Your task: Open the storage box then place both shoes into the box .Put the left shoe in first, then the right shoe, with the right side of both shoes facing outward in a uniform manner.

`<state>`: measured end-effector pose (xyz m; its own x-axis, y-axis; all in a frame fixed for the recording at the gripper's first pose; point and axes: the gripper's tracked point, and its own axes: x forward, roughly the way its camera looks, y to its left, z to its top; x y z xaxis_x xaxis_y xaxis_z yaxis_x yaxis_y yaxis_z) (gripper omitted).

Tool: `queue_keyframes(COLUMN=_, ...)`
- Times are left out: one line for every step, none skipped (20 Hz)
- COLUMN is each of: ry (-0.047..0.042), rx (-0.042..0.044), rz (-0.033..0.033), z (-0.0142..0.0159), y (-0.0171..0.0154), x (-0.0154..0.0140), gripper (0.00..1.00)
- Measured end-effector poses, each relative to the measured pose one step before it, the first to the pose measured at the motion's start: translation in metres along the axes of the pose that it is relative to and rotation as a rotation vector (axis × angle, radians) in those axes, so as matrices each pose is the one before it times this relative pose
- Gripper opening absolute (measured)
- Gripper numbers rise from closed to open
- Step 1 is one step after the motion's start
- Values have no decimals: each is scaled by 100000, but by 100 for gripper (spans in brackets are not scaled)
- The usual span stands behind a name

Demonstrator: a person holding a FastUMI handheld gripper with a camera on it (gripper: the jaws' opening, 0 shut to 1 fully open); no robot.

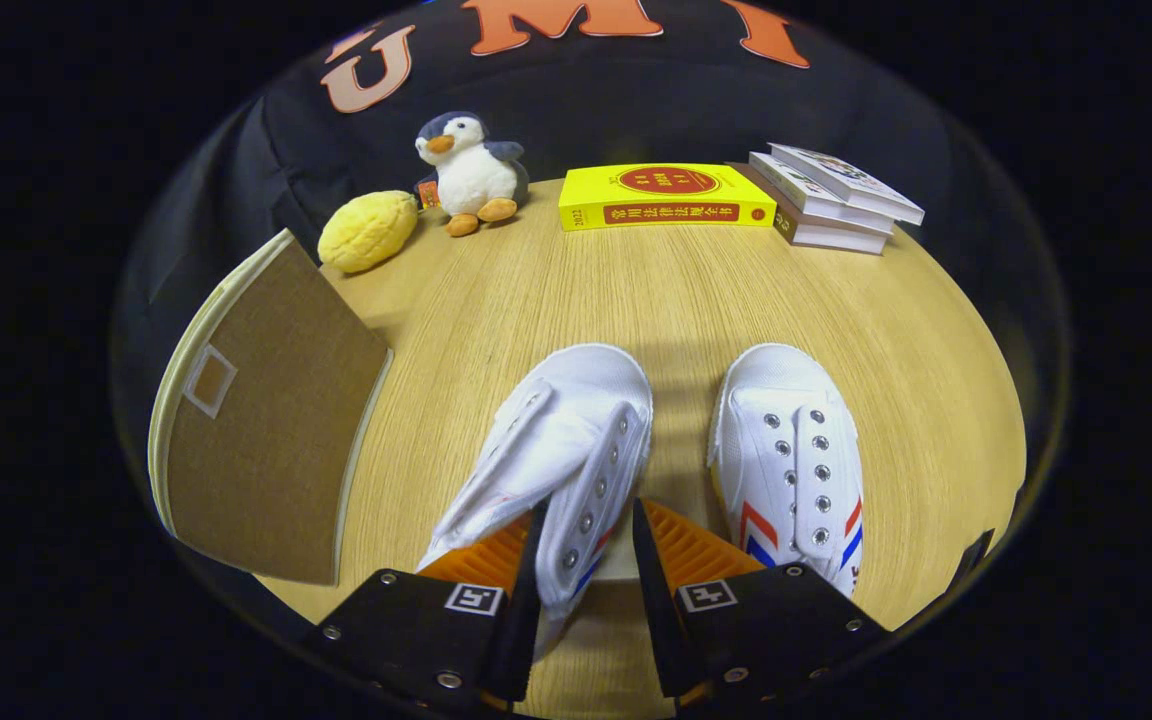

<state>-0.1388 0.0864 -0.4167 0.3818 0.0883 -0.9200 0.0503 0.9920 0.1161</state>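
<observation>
Two white canvas shoes with red and blue side stripes lie on the wooden table [696, 300], toes pointing away from me. The left shoe [556, 440] is rolled over to the left, and its eyelet side wall runs down between my fingers. My gripper [586, 560] is shut on that wall, one finger inside the shoe and one against its outer side. The right shoe [791, 450] sits flat and upright just right of my fingers. Left of the shoes stands the brown fabric storage box [266, 430], showing a flat brown panel with a cream rim; its inside is hidden.
Along the table's far edge sit a yellow lemon-shaped plush [368, 231], a penguin plush [469, 172], a yellow book [666, 196] and a stack of white books [831, 198]. Bare wood lies between the shoes and these.
</observation>
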Motion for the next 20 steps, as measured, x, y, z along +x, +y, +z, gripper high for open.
queue_keyframes(ry=578, rx=871, rz=-789, z=-75, y=-110, x=319, gripper=49)
queue_keyframes(ry=154, rx=1072, rz=148, z=21, y=15, x=96, gripper=49)
queue_keyframes(ry=-214, rx=1307, rz=89, z=51, y=52, x=86, gripper=49)
queue_keyframes(ry=-422, rx=706, rz=326, z=-39, y=57, x=63, gripper=49)
queue_keyframes(ry=-523, rx=656, rz=545, z=74, y=41, x=129, gripper=48)
queue_keyframes(ry=-137, rx=1080, rz=601, z=-65, y=-51, x=31, gripper=48)
queue_keyframes(ry=795, rx=2230, rz=935, z=-27, y=37, x=212, gripper=47)
queue_keyframes(ry=460, rx=2517, rz=656, z=28, y=25, x=-49, gripper=44)
queue_keyframes(ry=536, rx=2308, rz=402, z=-5, y=-83, x=80, gripper=39)
queue_keyframes(ry=314, rx=2407, rz=168, z=-6, y=-136, x=102, gripper=37)
queue_keyframes(ry=374, rx=2192, rz=29, z=27, y=-150, x=-105, gripper=31)
queue_keyframes(ry=425, rx=2010, rz=299, z=57, y=-74, x=2, gripper=27)
queue_keyframes(ry=693, rx=1718, rz=449, z=138, y=-39, x=52, gripper=20)
queue_keyframes(ry=802, rx=2251, rz=-201, z=-30, y=-235, x=-76, gripper=17)
queue_keyframes(ry=481, rx=2331, rz=-841, z=163, y=-325, x=-188, gripper=11)
queue_keyframes(ry=838, rx=1431, rz=42, z=-101, y=17, x=176, gripper=7)
queue_keyframes(ry=1089, rx=280, rz=281, z=-223, y=126, x=-140, gripper=5)
queue_keyframes(ry=865, rx=185, rz=-229, z=-151, y=-13, x=-219, gripper=5)
queue_keyframes(ry=565, rx=-103, rz=-381, z=-110, y=168, x=-229, gripper=5)
queue_keyframes(ry=-162, rx=82, rz=155, z=41, y=240, x=-281, gripper=5)
